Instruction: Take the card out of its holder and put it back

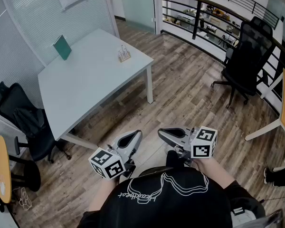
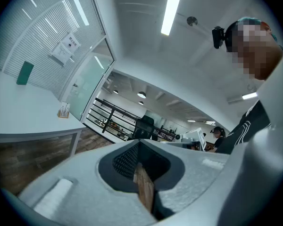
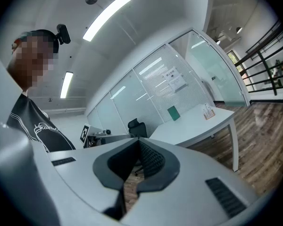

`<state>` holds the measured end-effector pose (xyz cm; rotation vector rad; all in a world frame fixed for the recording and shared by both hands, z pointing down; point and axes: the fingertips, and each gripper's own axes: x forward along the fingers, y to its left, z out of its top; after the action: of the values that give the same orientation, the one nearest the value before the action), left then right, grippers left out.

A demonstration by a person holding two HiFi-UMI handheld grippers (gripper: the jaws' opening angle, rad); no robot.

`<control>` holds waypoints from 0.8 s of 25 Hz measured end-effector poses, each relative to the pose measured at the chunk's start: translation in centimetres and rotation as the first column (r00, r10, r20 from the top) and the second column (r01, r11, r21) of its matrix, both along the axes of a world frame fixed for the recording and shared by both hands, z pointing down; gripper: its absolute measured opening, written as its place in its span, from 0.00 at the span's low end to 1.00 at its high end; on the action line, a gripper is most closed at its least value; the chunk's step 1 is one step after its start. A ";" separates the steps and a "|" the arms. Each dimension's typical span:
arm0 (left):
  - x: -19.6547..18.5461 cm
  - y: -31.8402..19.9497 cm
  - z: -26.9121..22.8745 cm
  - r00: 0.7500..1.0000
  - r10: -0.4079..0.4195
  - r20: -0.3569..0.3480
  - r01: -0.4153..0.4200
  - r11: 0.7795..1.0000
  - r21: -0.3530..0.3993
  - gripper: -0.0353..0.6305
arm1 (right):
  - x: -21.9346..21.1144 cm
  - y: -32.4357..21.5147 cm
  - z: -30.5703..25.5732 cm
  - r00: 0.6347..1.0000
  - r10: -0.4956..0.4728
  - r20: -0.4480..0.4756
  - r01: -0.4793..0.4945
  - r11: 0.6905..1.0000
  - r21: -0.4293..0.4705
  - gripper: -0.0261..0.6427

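Showing one table (image 1: 90, 82), one holder (image 1: 124, 56), left gripper (image 1: 136, 136), right gripper (image 1: 162, 134), both closed

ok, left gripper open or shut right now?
Shut and empty. In its own view the left gripper has its jaws meeting at the tips, with nothing held between them.

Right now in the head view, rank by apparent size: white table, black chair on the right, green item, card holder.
1. white table
2. black chair
3. green item
4. card holder; nearly alike with the green item, both far off, so unsure.
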<state>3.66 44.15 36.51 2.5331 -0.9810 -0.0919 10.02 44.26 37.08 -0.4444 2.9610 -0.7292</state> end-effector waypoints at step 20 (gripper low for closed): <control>2.2 -4.7 0.1 1.000 -0.024 0.000 0.024 1.000 -0.011 0.07 | 1.9 -4.9 0.4 1.000 -0.020 0.006 0.020 0.999 -0.036 0.05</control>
<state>5.82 39.48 36.60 2.5117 -1.0095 -0.0929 11.90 39.33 37.44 -0.4145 2.9556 -0.7862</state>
